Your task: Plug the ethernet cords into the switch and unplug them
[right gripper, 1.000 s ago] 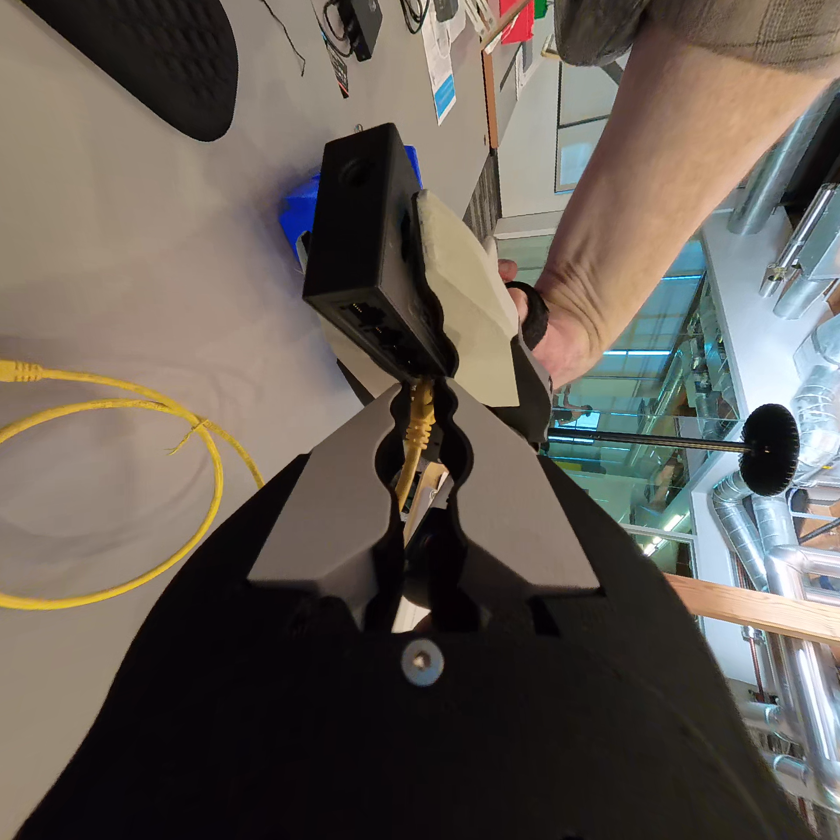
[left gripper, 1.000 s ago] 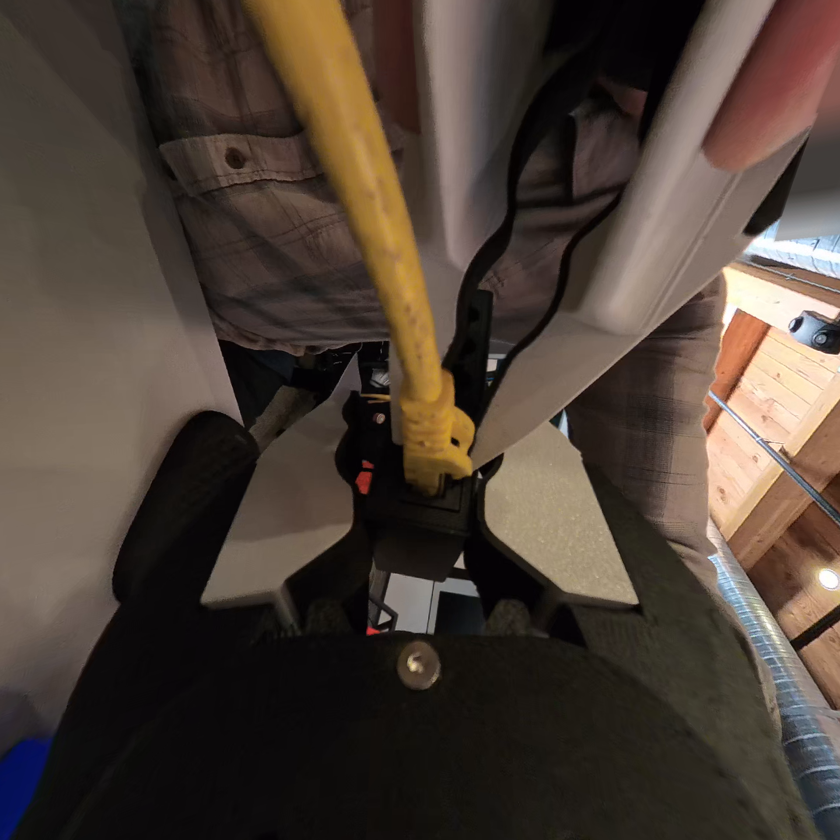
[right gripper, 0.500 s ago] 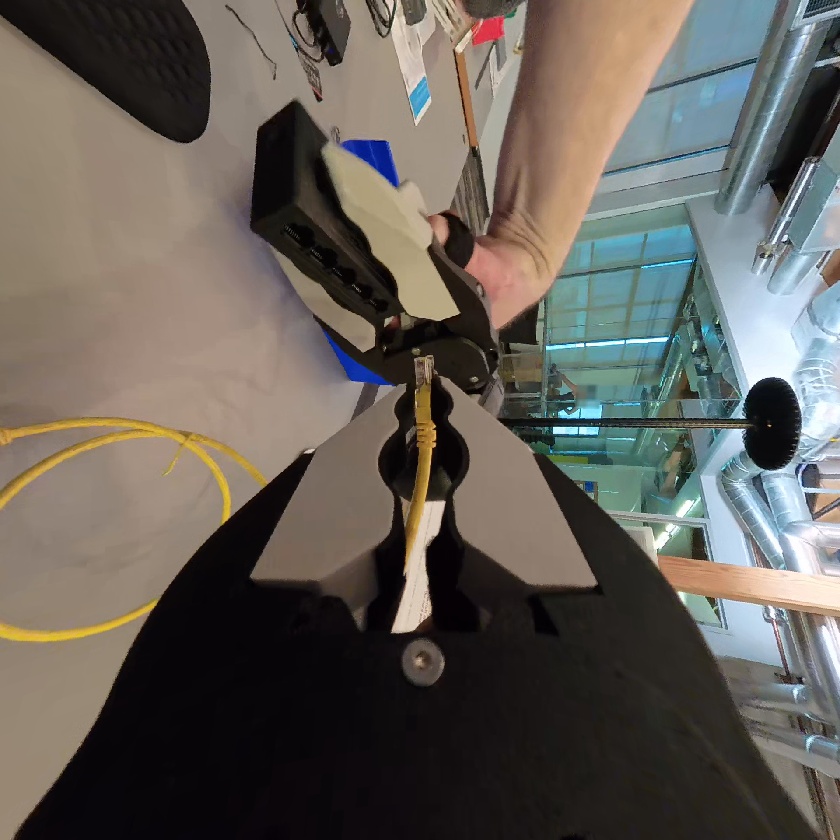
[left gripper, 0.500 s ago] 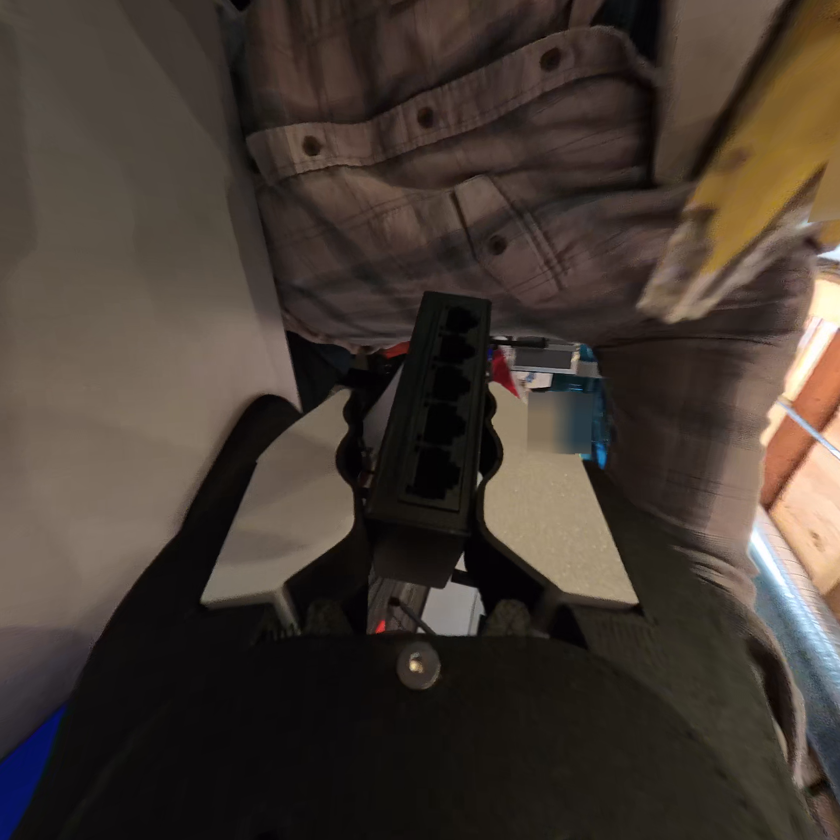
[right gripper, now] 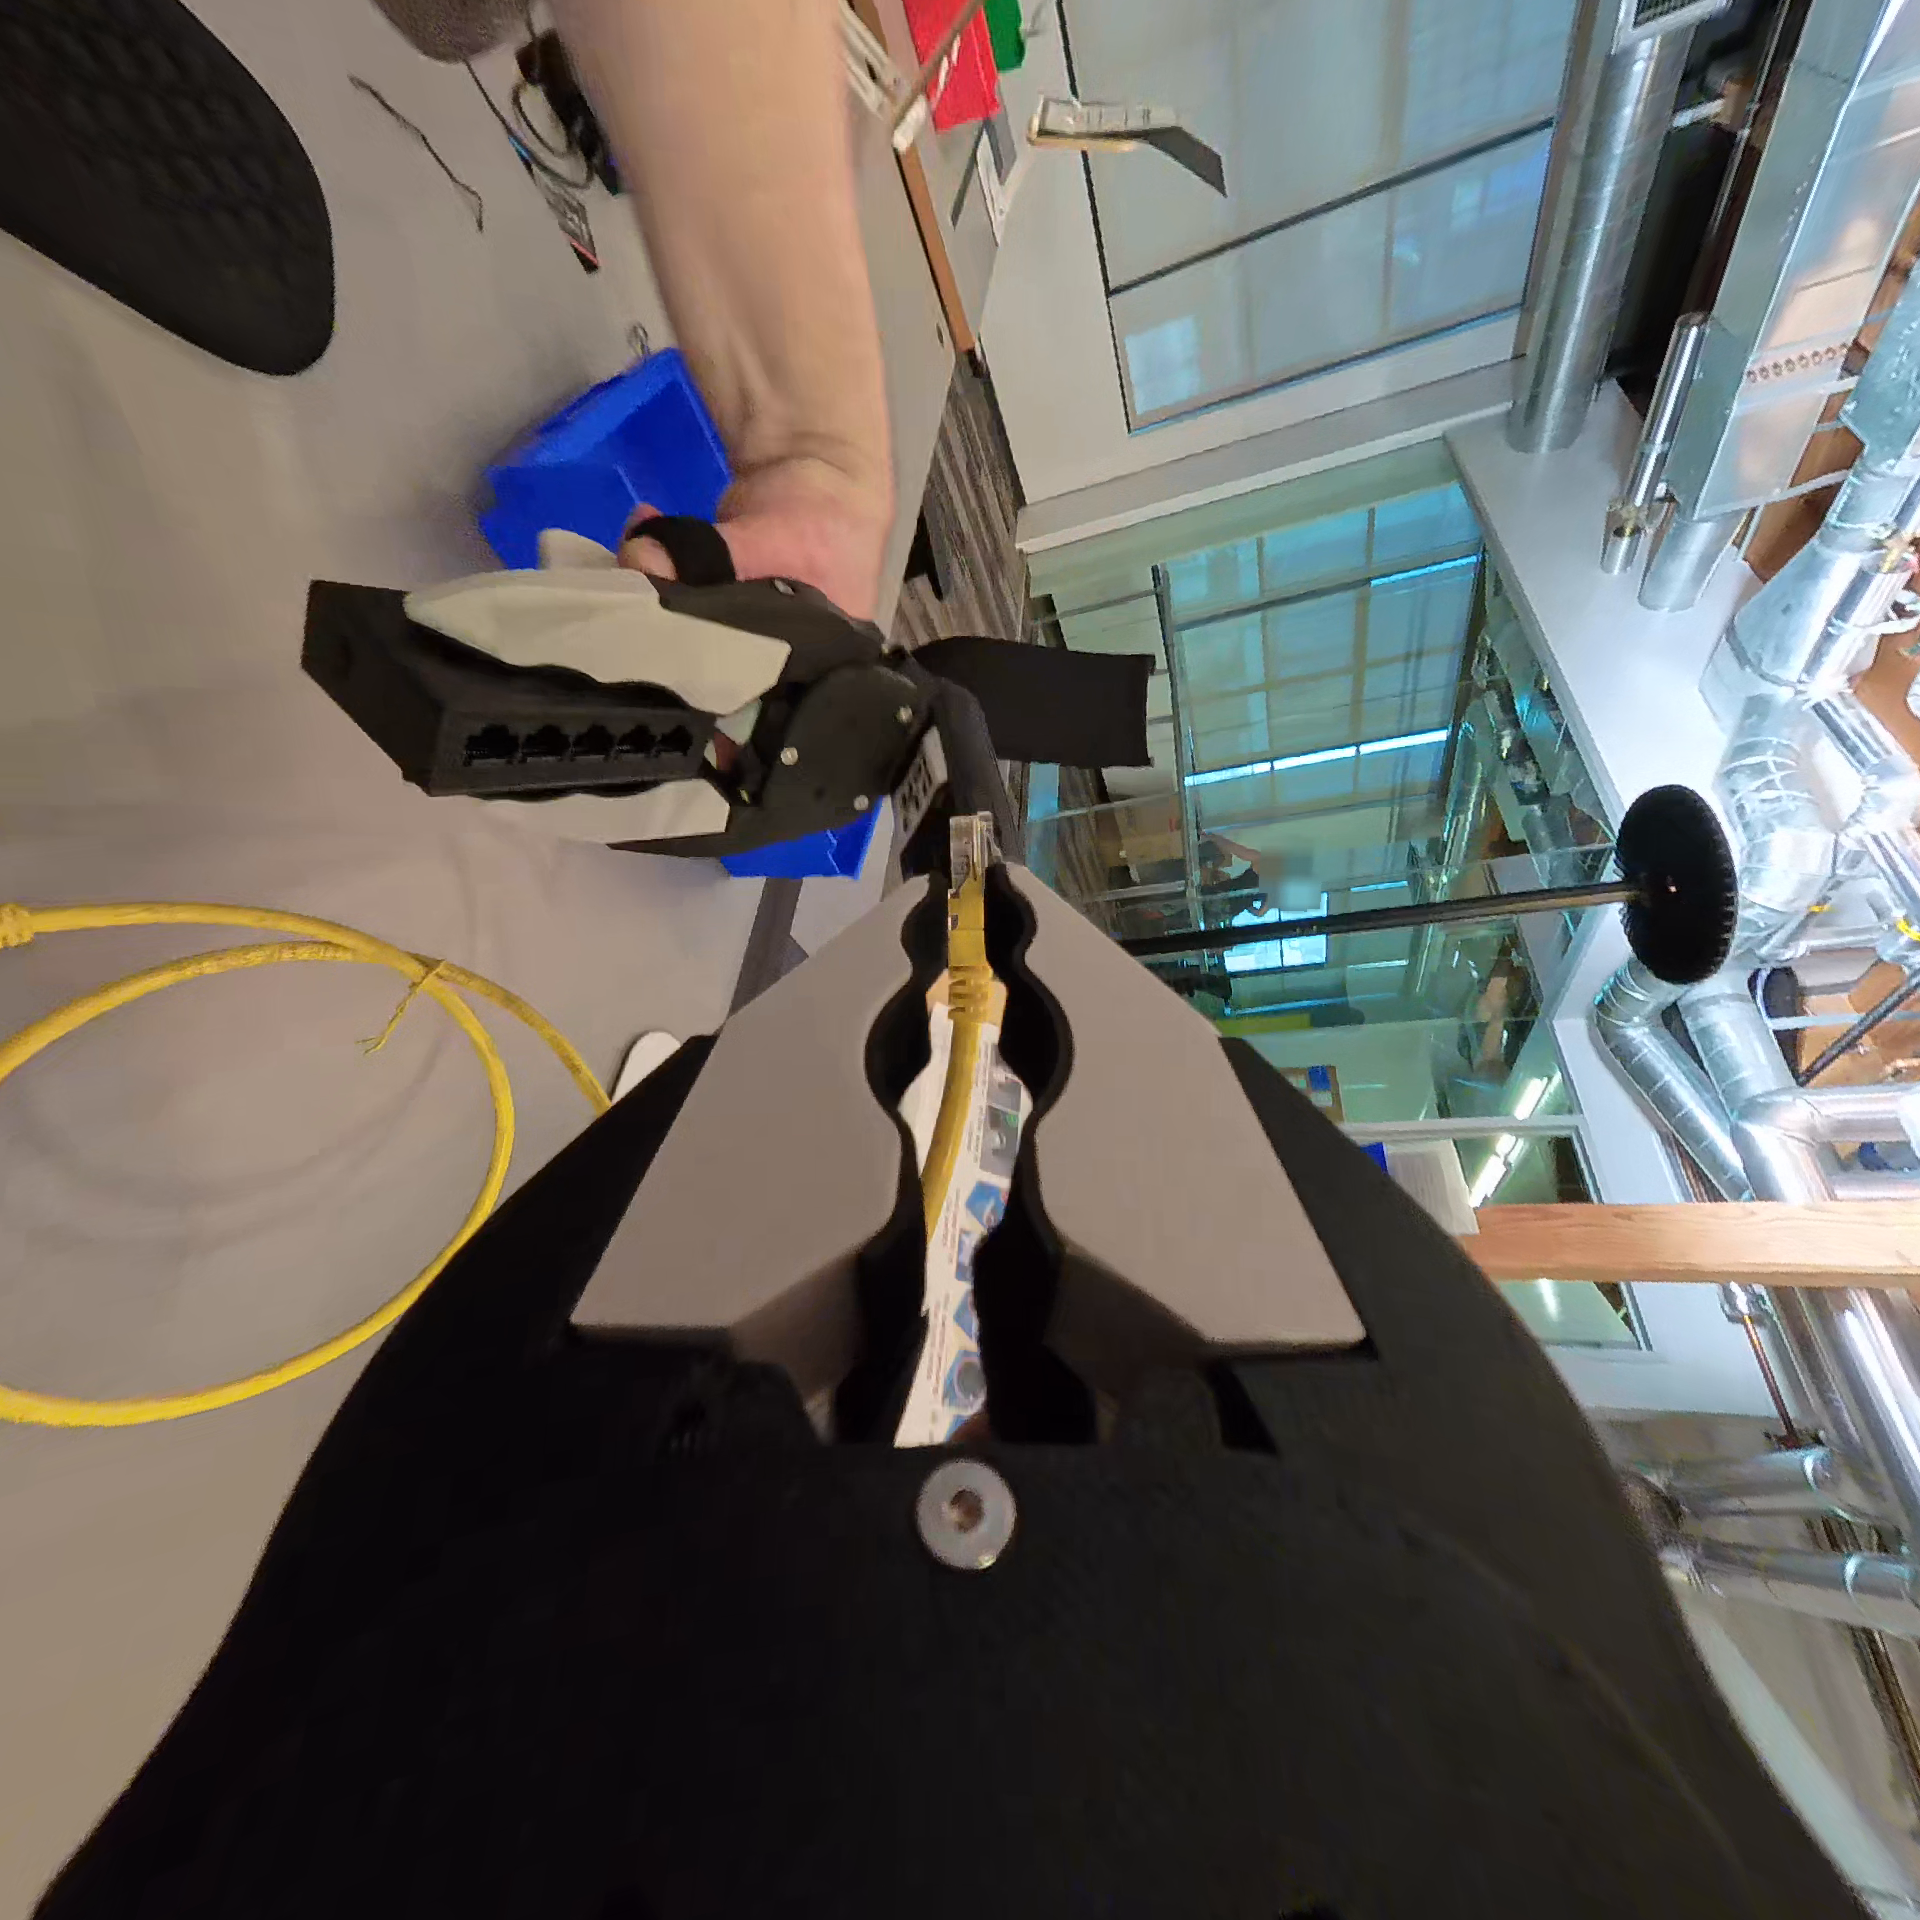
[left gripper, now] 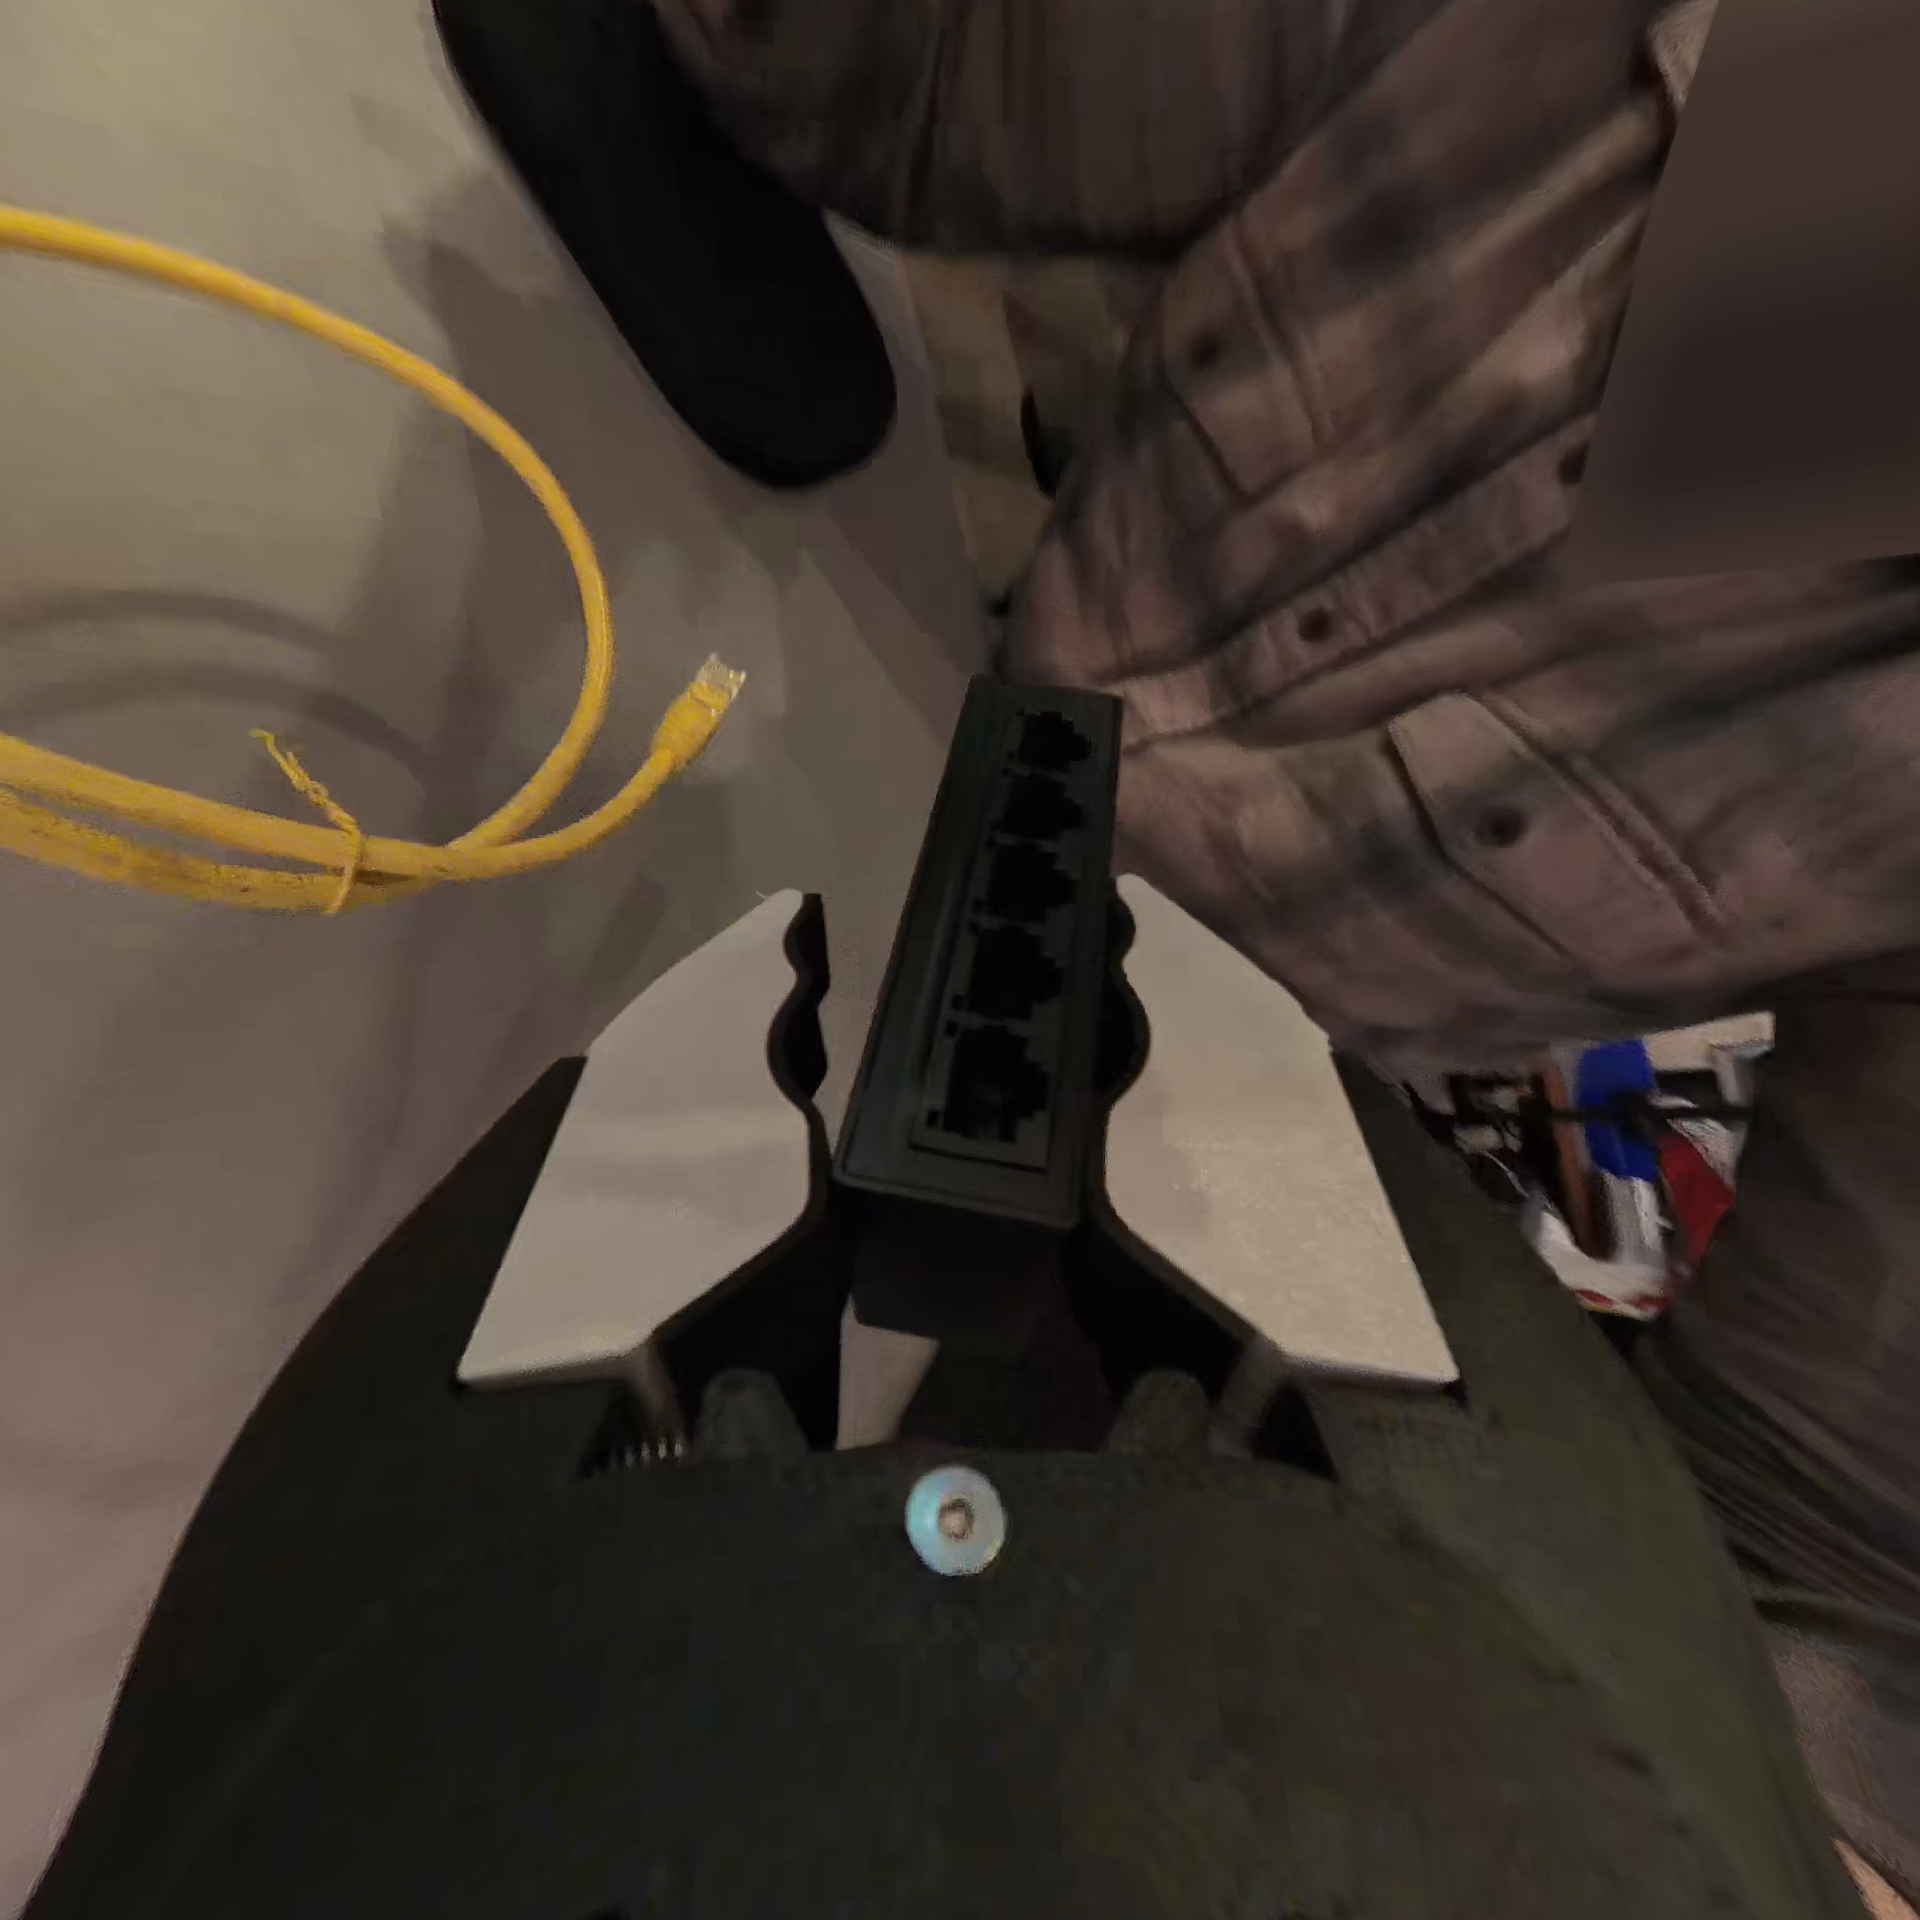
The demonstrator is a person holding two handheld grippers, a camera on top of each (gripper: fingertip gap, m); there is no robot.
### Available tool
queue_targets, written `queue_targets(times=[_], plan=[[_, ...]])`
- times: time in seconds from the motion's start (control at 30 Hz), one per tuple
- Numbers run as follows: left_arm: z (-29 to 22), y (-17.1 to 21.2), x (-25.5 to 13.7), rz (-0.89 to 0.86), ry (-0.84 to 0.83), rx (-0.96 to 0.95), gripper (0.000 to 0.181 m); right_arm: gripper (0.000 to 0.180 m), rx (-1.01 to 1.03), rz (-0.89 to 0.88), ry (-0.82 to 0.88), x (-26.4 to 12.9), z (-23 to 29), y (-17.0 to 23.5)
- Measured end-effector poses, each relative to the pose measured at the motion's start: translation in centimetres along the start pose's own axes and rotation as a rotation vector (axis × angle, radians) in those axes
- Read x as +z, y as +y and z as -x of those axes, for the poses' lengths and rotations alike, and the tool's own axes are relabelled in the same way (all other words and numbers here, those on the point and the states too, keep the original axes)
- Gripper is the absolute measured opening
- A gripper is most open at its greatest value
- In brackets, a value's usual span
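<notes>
Left fingers (left gripper: 966, 1049) clamp the switch (left gripper: 987, 956), ports all empty, facing the camera. Right fingers (right gripper: 966, 997) are pinched on the cord (right gripper: 961, 1091) behind its plug (right gripper: 966, 842), well apart from the switch (right gripper: 551, 717). Spare loop lies on the tabletop (right gripper: 260, 831) at left. To replug: square plug to port, clip side matched, push straight, hold switch steady.

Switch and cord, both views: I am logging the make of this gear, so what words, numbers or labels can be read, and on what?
Nothing can be quoted.
Switch: no label or port numbers readable on its port face.
Yellow ethernet cord: no legible print on its jacket.
Printed sheet behind the cord: small print beside blue pictures, too small to read.
Left wrist view: blurred, no text.
</notes>
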State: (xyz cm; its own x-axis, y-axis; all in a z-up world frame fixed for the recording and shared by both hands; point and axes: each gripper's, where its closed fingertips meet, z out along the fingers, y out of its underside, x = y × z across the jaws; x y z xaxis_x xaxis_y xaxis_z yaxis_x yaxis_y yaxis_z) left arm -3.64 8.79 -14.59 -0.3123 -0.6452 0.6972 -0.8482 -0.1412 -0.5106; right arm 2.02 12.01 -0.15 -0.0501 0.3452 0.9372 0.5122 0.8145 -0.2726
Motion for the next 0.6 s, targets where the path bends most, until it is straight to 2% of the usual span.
queue_targets(times=[0.03,0.07,0.23,0.3,0.5,0.6], plan=[[0.6,-0.4,-0.1,-0.043,-0.037,0.043,0.050,0.005,0.002,0.015,0.000,-0.2,-0.3,0.3],[1.4,-0.8,-0.4,-0.078,-0.095,0.069,0.050,0.005,0.001,0.030,-0.001,-0.5,-0.6,0.6],[2.0,-4.4,-1.9,-0.287,-0.134,0.232,0.050,0.005,0.003,0.111,-0.005,-2.4,-2.2,1.6],[3.1,-5.5,-3.0,-0.353,-0.197,0.270,0.049,0.005,0.009,0.153,0.001,-3.3,-2.7,2.1],[3.1,-5.5,-5.1,-0.465,-0.355,0.458,0.050,0.005,0.043,0.265,0.049,-7.0,-4.4,3.3],[1.9,-5.0,-5.5,-0.522,-0.318,0.528,0.050,0.005,0.046,0.346,0.084,-9.4,-5.6,4.2]])
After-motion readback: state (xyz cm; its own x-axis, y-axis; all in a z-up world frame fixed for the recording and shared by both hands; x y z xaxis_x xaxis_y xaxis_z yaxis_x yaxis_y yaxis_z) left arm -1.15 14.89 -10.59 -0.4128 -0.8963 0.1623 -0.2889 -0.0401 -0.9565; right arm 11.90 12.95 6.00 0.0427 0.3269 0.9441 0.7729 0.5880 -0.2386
